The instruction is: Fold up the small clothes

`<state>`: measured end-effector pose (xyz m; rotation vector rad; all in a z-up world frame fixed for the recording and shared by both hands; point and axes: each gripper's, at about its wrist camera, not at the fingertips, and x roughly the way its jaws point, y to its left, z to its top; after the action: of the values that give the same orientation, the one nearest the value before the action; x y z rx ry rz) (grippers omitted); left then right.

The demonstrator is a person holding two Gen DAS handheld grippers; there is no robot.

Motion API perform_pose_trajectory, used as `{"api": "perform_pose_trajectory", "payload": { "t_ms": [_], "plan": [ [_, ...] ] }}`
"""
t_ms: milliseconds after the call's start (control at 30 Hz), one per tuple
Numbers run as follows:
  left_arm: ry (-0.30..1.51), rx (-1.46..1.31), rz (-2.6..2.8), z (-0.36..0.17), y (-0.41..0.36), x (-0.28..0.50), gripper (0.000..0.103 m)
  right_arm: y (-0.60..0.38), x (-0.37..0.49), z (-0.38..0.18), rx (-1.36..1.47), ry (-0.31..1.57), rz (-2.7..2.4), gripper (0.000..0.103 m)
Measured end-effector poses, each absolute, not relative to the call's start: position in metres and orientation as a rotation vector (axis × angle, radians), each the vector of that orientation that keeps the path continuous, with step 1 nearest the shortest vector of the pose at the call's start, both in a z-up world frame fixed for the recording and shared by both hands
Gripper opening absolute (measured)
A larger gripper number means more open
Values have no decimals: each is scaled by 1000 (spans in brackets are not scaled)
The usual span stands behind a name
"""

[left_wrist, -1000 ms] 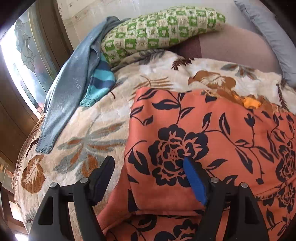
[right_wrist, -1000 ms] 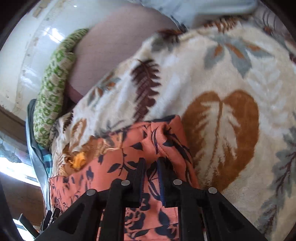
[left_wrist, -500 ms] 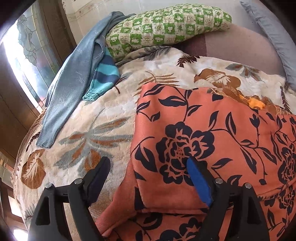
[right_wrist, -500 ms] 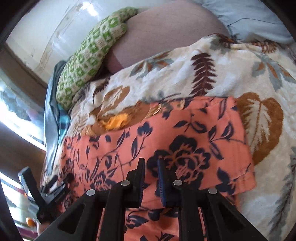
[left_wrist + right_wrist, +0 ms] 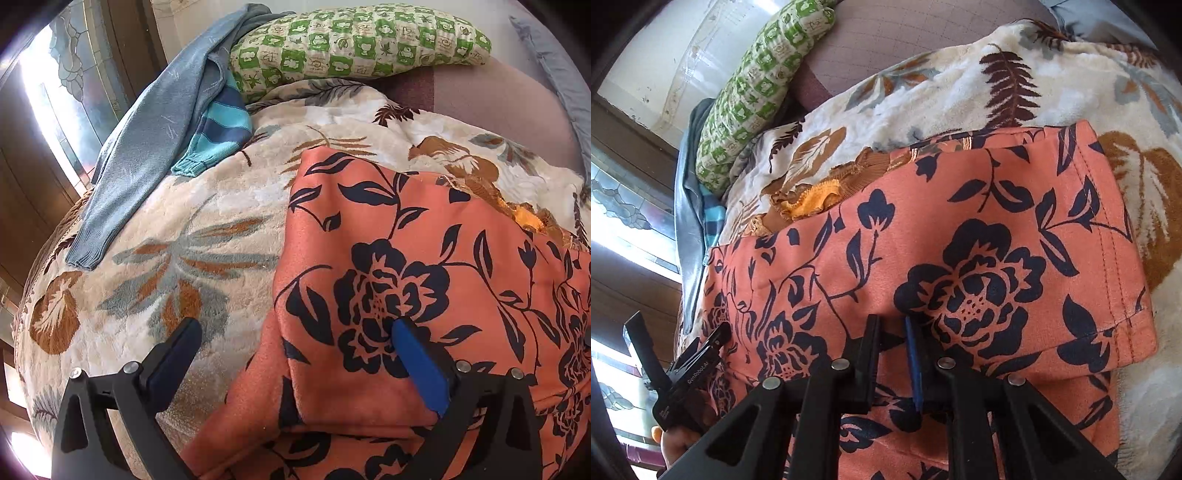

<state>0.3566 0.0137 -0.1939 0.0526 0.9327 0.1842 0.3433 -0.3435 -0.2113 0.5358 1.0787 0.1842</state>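
An orange garment with dark flowers (image 5: 406, 258) lies folded on a leaf-patterned blanket (image 5: 166, 258). My left gripper (image 5: 295, 350) straddles the garment's left edge. Its jaws are opening wide: one finger is over the blanket, the blue-padded one over the cloth, and neither pad presses on it. In the right wrist view the garment (image 5: 960, 240) spreads flat with a stitched hem at the right. My right gripper (image 5: 892, 332) sits at the near edge of the top layer, its jaws nearly together with cloth running between them. The left gripper (image 5: 679, 332) shows at the lower left, held by a hand (image 5: 676, 443).
A grey-blue sweater (image 5: 147, 147) and a teal striped sleeve (image 5: 218, 125) lie at the blanket's far left. A green checked pillow (image 5: 351, 37) is behind them, and a window is at the left. An orange frilled cloth (image 5: 809, 199) peeks out behind the garment.
The left jaws have spread wider with little other motion. The right gripper swung and rolled with the cloth; the bunched top layer now lies flat over the garment.
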Motion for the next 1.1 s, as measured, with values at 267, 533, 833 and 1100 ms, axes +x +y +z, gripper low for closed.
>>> {"api": "perform_pose_trajectory", "payload": {
  "t_ms": [267,533,833,1100],
  "plan": [
    [938,35,179,-194,16,358,103,-333,343,-207,448,1063,160,17],
    [952,-4,164,-197,20,359,103,-333,343,-207,446,1062,159,17],
    [948,1,166,-198,19,359,103,-333,343,-207,446,1062,160,17],
    [940,-43,163,-200,24,356,103,-333,341,-207,440,1050,148,17]
  ]
}}
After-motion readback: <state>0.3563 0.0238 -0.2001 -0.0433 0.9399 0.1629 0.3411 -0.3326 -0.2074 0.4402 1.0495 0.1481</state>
